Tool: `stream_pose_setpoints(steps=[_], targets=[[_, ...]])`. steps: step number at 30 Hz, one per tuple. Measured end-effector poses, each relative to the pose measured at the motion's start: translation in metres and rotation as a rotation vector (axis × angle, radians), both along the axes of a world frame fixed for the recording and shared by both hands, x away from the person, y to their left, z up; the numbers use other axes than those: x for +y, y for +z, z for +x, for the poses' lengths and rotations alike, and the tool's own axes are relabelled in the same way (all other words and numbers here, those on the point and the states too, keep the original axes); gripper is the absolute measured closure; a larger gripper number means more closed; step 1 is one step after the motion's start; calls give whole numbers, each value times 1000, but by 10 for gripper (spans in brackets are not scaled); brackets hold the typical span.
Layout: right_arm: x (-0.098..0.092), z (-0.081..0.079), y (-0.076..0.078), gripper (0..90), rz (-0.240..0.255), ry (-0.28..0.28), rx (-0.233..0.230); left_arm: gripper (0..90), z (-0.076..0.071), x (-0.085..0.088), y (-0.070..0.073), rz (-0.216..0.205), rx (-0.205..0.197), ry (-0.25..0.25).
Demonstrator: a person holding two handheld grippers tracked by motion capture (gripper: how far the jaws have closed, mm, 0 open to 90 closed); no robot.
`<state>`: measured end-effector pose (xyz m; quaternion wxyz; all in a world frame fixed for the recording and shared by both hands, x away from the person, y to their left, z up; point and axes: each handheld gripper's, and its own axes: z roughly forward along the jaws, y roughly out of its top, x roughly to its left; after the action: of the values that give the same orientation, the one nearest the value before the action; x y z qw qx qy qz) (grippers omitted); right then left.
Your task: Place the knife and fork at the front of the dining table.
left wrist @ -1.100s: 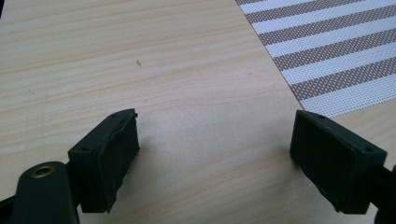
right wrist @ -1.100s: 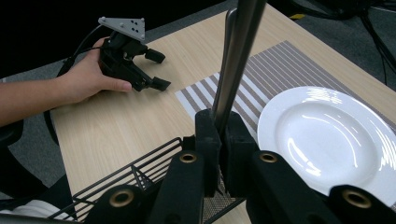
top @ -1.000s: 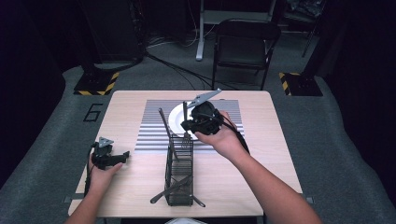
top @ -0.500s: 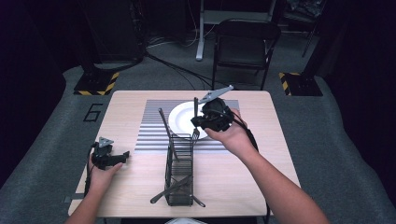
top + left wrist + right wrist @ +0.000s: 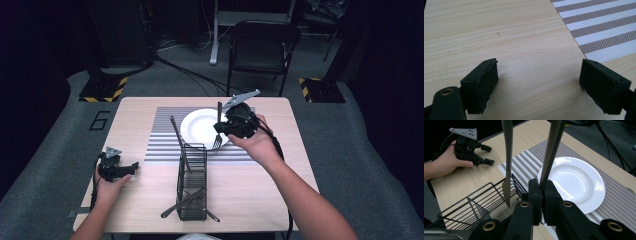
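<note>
My right gripper [image 5: 223, 129] [image 5: 541, 187] is shut on a metal fork [image 5: 218, 141] [image 5: 551, 152]. The fork hangs upright, tines down, over the near edge of a white plate [image 5: 197, 125] [image 5: 574, 182]. The plate lies on a striped placemat [image 5: 162, 142] [image 5: 614, 202]. Just left of the fork stands a black wire basket [image 5: 192, 185] [image 5: 471, 212] with a knife [image 5: 176, 132] [image 5: 507, 160] leaning up out of it. My left gripper [image 5: 129, 168] [image 5: 539, 80] [image 5: 485, 155] rests open on the bare wood at the table's left, nothing between its jaws.
Dark utensils [image 5: 182, 202] lie across the near end of the basket and stick out past its sides. The wooden table [image 5: 135, 110] ends close behind the plate. A folding chair [image 5: 262, 50] stands beyond the far edge.
My right hand has carried the fork to the right and farther back, from over the basket's far end to the plate's near edge. The left hand has stayed put.
</note>
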<state>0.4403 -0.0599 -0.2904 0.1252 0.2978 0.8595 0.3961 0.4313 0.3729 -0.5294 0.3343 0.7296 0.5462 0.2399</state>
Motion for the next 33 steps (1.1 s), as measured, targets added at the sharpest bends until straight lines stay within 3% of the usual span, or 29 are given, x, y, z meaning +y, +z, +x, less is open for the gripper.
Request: stream_pose_setpoints(steps=[17,33], targets=[[-23,17,-14,870,-3,-69,7,154,0,0,0,-1,0,0],[-42,35,-49,870,-42,-141,27,154,0,0,0,-1,0,0]])
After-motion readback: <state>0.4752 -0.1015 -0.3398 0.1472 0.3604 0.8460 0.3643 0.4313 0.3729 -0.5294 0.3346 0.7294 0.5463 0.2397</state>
